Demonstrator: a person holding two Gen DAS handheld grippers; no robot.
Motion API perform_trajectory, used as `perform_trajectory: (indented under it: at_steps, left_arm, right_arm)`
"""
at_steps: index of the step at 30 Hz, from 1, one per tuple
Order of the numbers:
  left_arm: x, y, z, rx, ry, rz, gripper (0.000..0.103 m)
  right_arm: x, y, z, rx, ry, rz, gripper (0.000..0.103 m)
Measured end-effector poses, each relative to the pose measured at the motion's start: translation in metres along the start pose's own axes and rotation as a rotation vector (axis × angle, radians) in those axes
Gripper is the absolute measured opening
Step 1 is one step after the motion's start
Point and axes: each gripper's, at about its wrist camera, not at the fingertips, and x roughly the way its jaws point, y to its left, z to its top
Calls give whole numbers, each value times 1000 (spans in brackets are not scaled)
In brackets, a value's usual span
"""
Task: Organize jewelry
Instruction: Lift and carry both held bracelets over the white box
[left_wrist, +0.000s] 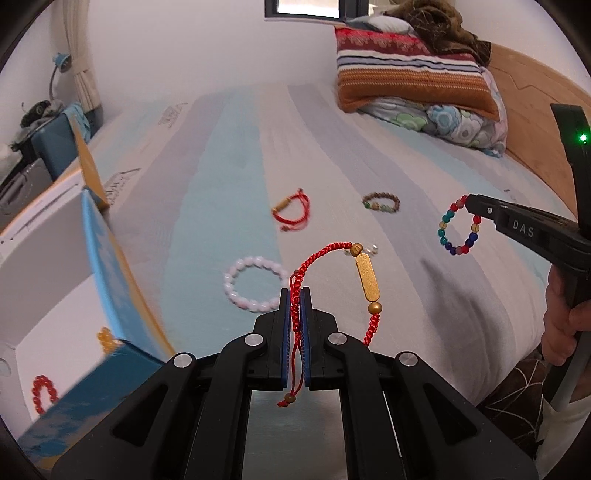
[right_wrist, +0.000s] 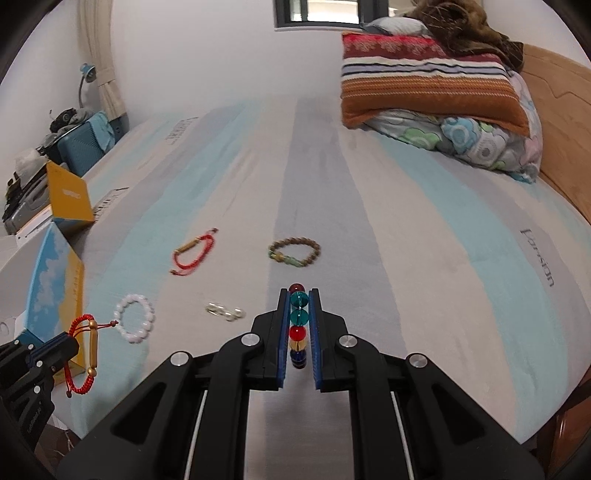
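My left gripper (left_wrist: 295, 295) is shut on the cord of a red braided bracelet with a gold bar (left_wrist: 367, 282), which hangs above the bed; the same bracelet (right_wrist: 91, 343) and the left gripper (right_wrist: 72, 345) show at the lower left of the right wrist view. A bracelet of multicoloured glass beads (right_wrist: 298, 325) sits clamped edge-on in my shut right gripper (right_wrist: 299, 293); from the left wrist view it dangles as a ring (left_wrist: 458, 227) from the right gripper (left_wrist: 471, 203). An open white box (left_wrist: 48, 295) with blue and yellow sides at the left holds a red bead bracelet (left_wrist: 44, 393) and an orange one (left_wrist: 107, 339).
On the striped sheet (right_wrist: 406, 258) lie a white bead bracelet (right_wrist: 135, 323), a second red cord bracelet (right_wrist: 194, 251), a brown bead bracelet (right_wrist: 295, 252) and a clear bead piece (right_wrist: 225, 311). Pillows (right_wrist: 432, 92) and a wooden headboard (right_wrist: 565, 122) stand far right. A person's hand (left_wrist: 561, 325) grips the right handle.
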Motion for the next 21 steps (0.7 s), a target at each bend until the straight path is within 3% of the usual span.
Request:
perform_trajectory:
  at_steps: [21]
  left_arm:
    - [-55, 91, 3, -105, -73, 115, 4]
  right_arm:
    - [-29, 115, 34, -119, -73, 119, 9]
